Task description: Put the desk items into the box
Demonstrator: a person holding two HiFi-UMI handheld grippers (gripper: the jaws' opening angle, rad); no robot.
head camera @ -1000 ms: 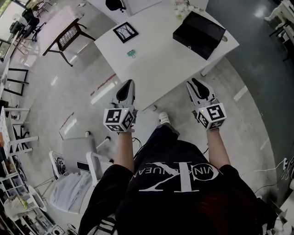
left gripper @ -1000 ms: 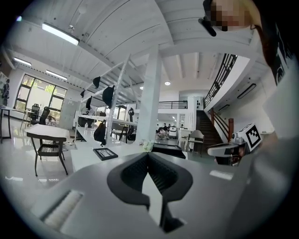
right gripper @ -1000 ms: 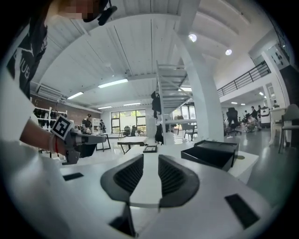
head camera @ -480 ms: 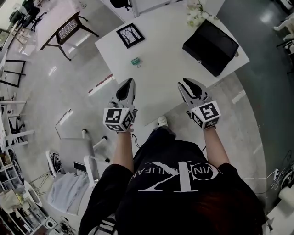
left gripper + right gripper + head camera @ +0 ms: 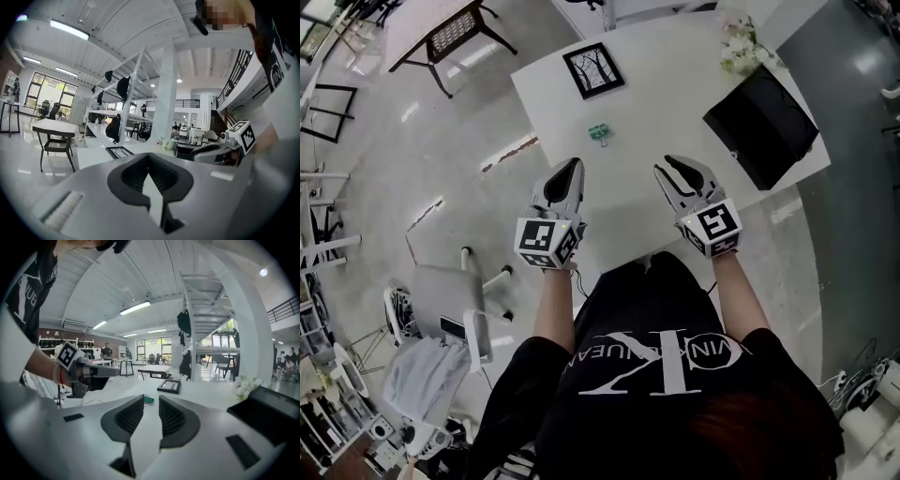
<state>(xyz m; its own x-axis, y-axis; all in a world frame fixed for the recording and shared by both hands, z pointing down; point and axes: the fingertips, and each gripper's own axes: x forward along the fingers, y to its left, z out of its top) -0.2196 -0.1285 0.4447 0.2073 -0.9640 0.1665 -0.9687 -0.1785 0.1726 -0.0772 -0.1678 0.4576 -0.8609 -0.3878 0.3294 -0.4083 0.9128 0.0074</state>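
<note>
both grippers hover over the near edge of the white table point(image 5: 675, 103). the left gripper point(image 5: 572, 167) has its jaws pressed together, nothing in them. the right gripper point(image 5: 678, 164) shows a narrow gap between its jaws, empty too. the green clip point(image 5: 599, 134) lies on the table ahead of both tips, between them. the picture frame point(image 5: 593, 70) sits farther ahead, and the black box point(image 5: 761, 127) is ahead and off to the right of the right jaws.

Surface notes. counter point(image 5: 675, 103): white, smooth, matt. box point(image 5: 759, 127): black, matt. floor point(image 5: 412, 159): pale, glossy, mirrors the lights. right hand-held gripper point(image 5: 151, 398): smooth grey plastic shell; pads point(image 5: 126, 417) black, ribbed.
</note>
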